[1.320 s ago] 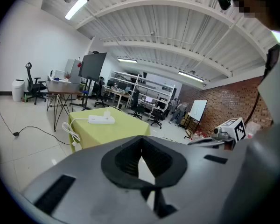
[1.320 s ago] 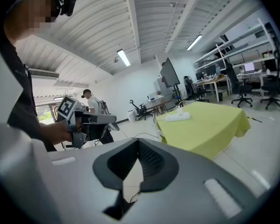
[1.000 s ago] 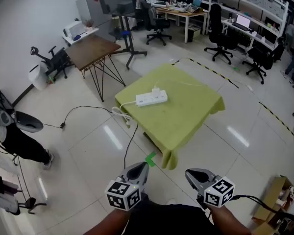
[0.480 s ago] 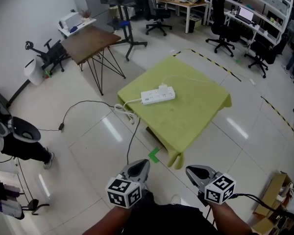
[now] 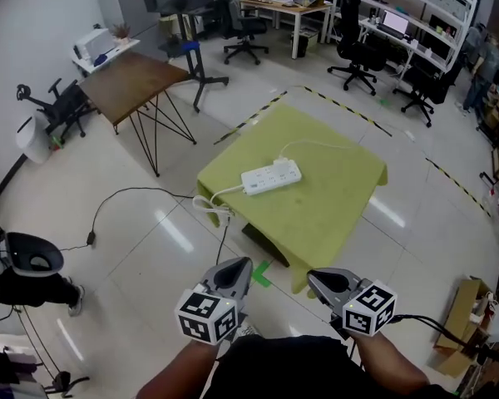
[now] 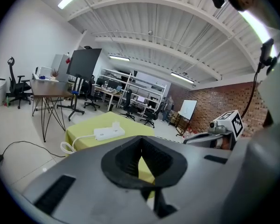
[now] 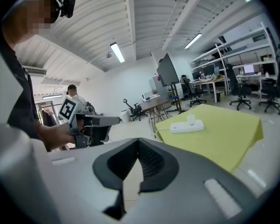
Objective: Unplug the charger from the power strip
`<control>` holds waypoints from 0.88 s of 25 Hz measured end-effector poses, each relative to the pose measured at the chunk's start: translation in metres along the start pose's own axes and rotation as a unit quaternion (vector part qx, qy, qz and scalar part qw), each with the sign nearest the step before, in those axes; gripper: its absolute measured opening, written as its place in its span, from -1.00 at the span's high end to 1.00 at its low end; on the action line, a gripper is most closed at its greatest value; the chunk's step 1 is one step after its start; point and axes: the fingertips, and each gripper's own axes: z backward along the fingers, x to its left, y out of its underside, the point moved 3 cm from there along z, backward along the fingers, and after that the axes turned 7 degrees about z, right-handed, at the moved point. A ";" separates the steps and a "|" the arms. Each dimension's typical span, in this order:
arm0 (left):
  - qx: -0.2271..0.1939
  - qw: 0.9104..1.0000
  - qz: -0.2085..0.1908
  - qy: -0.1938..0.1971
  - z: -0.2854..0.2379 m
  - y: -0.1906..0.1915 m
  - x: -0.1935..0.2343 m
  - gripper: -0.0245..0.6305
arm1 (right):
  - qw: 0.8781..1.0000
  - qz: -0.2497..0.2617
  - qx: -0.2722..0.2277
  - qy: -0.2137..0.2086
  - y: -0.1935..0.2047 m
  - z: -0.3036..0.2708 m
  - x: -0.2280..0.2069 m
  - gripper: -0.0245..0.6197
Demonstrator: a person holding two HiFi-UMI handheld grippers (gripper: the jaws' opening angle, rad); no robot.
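A white power strip (image 5: 271, 175) lies on a low table under a yellow-green cloth (image 5: 337, 202), well ahead of me. A white charger (image 5: 280, 164) stands plugged in near the strip's far end, and its thin white cable runs off to the right across the cloth. The strip's own cord hangs over the left edge in a coil (image 5: 212, 204). My left gripper (image 5: 236, 269) and right gripper (image 5: 319, 279) are held low, short of the table, both shut and empty. The strip (image 6: 106, 133) shows beyond the left gripper (image 6: 141, 146), and again, strip (image 7: 187, 125), beyond the right gripper (image 7: 139, 148).
A brown table on wire legs (image 5: 133, 77) stands at the left rear. A black cable (image 5: 121, 196) trails over the floor, with a green tape mark (image 5: 259, 271) near the table's front corner. Office chairs and desks line the back; a cardboard box (image 5: 464, 322) sits at the right.
I have walked forward: the table now lies nearer and lower in the head view. Both grippers came along with me, still shut and empty.
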 end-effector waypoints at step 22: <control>0.019 1.000 -0.010 0.011 -0.022 -0.035 0.082 0.91 | 0.997 0.027 0.015 0.069 -0.041 -0.099 -0.065 0.91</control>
